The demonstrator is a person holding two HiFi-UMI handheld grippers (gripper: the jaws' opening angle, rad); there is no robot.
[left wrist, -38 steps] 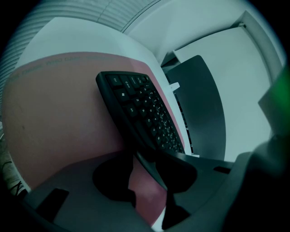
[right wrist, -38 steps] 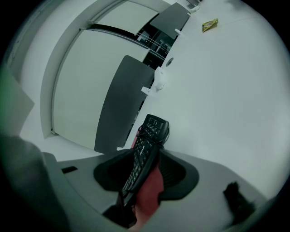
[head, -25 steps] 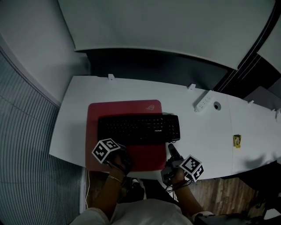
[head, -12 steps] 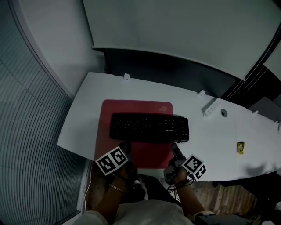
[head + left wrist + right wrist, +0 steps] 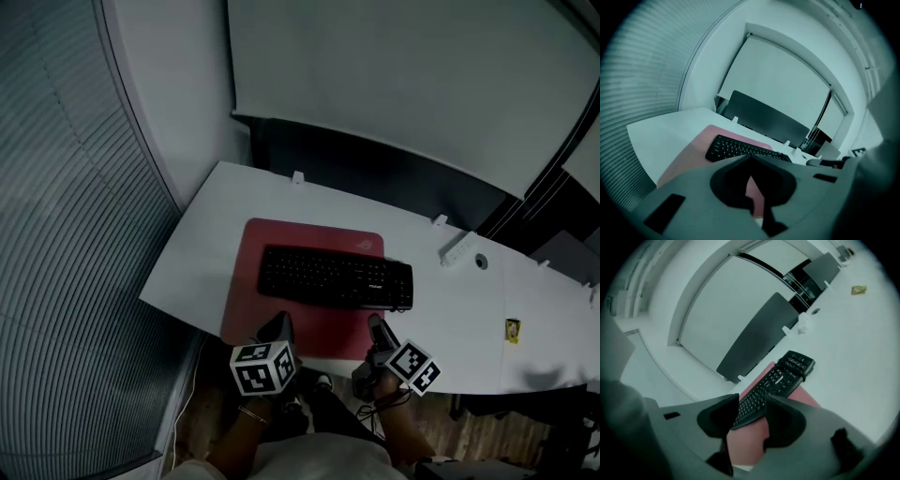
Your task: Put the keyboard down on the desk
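Observation:
The black keyboard [image 5: 336, 277] lies flat on a red desk mat [image 5: 251, 298] on the white desk [image 5: 202, 253]. Neither gripper touches it. My left gripper [image 5: 278, 328] hovers over the mat's near edge; its jaws have just been closing and now meet tip to tip with nothing between them. In the left gripper view, the left gripper [image 5: 750, 157] is shut and the keyboard [image 5: 733, 147] lies beyond it. My right gripper [image 5: 377, 326] hangs near the desk's front edge, right of the mat. The right gripper [image 5: 752, 401] stands open, and the keyboard [image 5: 780, 378] shows through the gap.
A white power strip [image 5: 457, 249] and a cable grommet [image 5: 481, 262] sit at the desk's back right. A small yellow item [image 5: 512, 329] lies far right. A dark panel [image 5: 375, 173] runs behind the desk, and a ribbed wall [image 5: 75, 234] stands at the left.
Both grippers have drawn back from the keyboard toward the desk's near edge and risen. The left gripper's cube has rolled over. The keyboard stays on the mat.

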